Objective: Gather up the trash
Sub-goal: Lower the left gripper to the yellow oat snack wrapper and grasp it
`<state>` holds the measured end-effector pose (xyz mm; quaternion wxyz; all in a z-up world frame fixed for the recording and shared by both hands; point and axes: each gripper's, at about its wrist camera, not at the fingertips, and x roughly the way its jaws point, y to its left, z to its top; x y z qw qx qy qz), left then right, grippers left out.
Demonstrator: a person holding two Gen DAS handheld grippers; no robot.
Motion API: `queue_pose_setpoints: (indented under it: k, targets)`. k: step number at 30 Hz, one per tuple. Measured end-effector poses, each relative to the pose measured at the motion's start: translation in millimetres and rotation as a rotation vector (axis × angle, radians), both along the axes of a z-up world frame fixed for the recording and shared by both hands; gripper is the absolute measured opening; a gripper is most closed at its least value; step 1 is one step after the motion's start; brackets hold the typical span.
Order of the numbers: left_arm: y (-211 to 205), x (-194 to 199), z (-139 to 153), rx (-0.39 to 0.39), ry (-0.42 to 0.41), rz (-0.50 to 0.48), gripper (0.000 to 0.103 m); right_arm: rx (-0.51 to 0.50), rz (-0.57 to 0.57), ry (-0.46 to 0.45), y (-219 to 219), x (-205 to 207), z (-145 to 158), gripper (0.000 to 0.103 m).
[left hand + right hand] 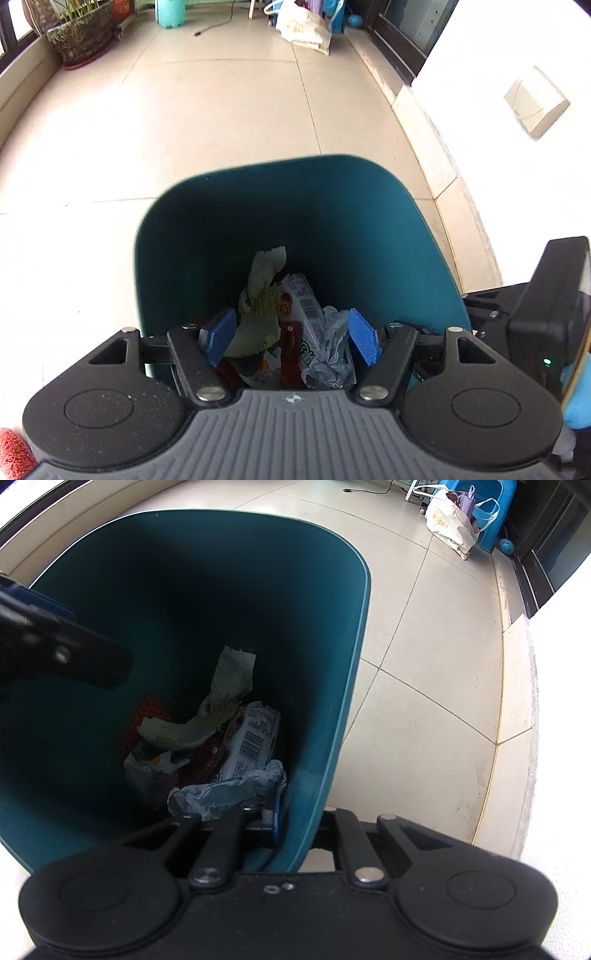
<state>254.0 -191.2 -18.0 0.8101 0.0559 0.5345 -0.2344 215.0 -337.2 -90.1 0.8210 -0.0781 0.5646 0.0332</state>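
A teal trash bin [332, 206] stands on the tiled floor and fills the right wrist view [332, 590] too. In it lie a cabbage leaf [264, 273], a white snack wrapper [303, 306], a crumpled grey wrapper [332, 343] and red packaging. My left gripper [291, 338] is open and empty over the bin's mouth. My right gripper [295, 816] is shut on the bin's near right wall, one blue pad [275, 814] inside, the other finger outside. The same trash shows in the right wrist view: leaf [229, 686], white wrapper [251, 738], grey wrapper [229, 790].
A white wall [498, 110] with a socket [535, 101] runs along the right. A potted plant [79, 33], a teal bottle [170, 13] and a white shopping bag [303, 29] stand at the far end, by a dark door frame [546, 546].
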Motion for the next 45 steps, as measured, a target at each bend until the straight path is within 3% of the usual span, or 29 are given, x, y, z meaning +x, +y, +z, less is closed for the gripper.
queue_pose_setpoints:
  k: [3,8,16,23,28,34,40,45]
  targets:
    - [26,-5,24,-0.028,-0.054,0.045,0.074,0.0,0.0,0.0,0,0,0,0.01]
    - [75,-6,42,-0.047,-0.099,0.161,0.075,-0.001,0.0,0.001,1,0,0,0.01]
    - [168,-7,20,-0.01,-0.067,0.372,0.075,-0.004,0.003,0.003,2,-1,-1,0.01]
    - [240,1,-50,0.081,0.014,0.486,0.075,-0.01,0.001,0.009,3,1,-2,0.009]
    - [298,8,-122,0.029,0.168,0.602,0.075,-0.017,0.003,0.013,5,4,-4,0.009]
    - [325,7,-199,0.049,0.317,0.701,0.075,-0.027,0.009,0.014,8,5,-7,0.009]
    - [333,10,-240,0.038,0.351,0.737,0.073,-0.041,0.014,0.016,14,5,-10,0.01]
    - [350,-1,-266,0.032,0.383,0.789,0.057,-0.044,0.015,0.017,16,6,-12,0.01]
